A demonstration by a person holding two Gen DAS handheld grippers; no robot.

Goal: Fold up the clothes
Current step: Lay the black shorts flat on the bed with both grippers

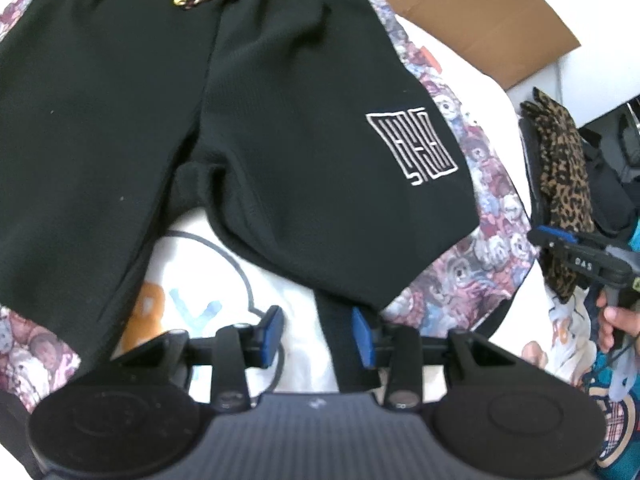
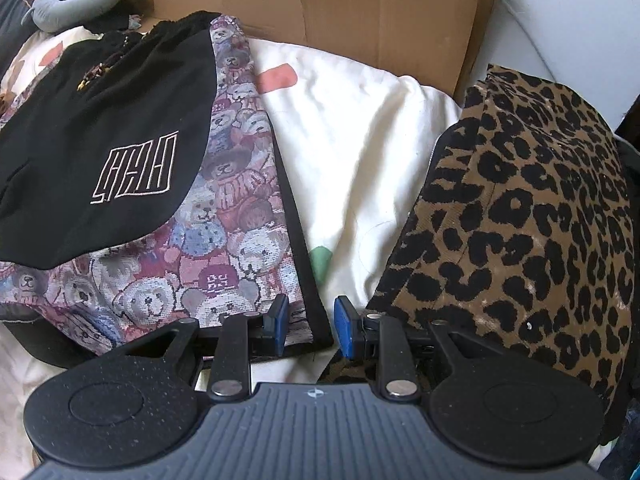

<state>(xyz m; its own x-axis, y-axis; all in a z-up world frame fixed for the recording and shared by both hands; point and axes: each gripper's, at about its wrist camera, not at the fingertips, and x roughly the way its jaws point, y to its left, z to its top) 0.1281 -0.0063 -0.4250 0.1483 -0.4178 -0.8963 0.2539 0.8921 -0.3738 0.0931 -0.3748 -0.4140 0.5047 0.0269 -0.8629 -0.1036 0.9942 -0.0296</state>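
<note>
Black shorts (image 1: 280,120) with teddy-bear side panels and a white outlined logo lie flat on a white printed sheet (image 1: 224,264), waistband and drawstring far from me. My left gripper (image 1: 320,334) hovers at the inner hem of one leg. Its blue pads stand apart, and a black strip of hem (image 1: 340,344) runs between them without being pinched. My right gripper (image 2: 310,324) sits low over the outer bottom corner of the shorts (image 2: 100,120). Its pads are apart too, straddling the black edge binding (image 2: 316,320) beside the bear panel (image 2: 224,240).
A leopard-print garment (image 2: 520,220) lies close on the right, partly under the right gripper's arm. Flat cardboard (image 2: 320,12) lines the far side. A grey neck pillow (image 2: 76,0) sits at the far left. A hand (image 1: 612,316) grips the right tool's handle.
</note>
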